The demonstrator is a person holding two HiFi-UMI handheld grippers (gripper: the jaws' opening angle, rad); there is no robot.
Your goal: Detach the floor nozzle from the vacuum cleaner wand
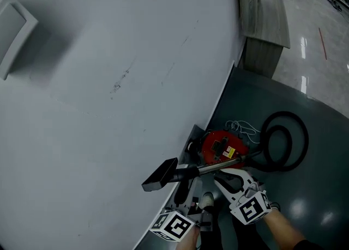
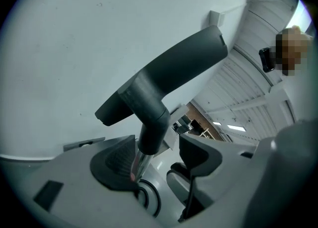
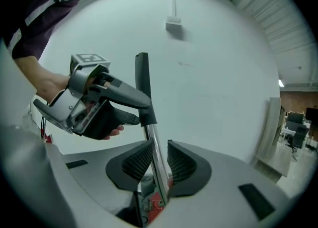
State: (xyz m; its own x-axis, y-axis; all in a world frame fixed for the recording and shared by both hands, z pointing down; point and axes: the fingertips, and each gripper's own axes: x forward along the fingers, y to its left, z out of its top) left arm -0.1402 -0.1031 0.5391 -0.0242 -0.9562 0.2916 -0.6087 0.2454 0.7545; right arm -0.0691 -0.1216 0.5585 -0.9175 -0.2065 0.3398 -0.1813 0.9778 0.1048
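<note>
Floor nozzle on wand — left tool, right tool spread around it.

Left claw, right claw grey, black ribbed pads; marker cubes; dark sleeve.

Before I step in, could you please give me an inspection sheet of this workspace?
Surface: glossy grey floor along a white wall.
Job's things: black nozzle on the metal wand, not yet detached; red vacuum cleaner behind.
Clutter: nothing seen.
Grippers: left gripper open, wand beside one pad; right gripper open, jaws either side of the wand.
Cables: black hose coiled on the floor; white cord loose by the vacuum cleaner.
Surroundings: wooden counter farther along the wall.
</note>
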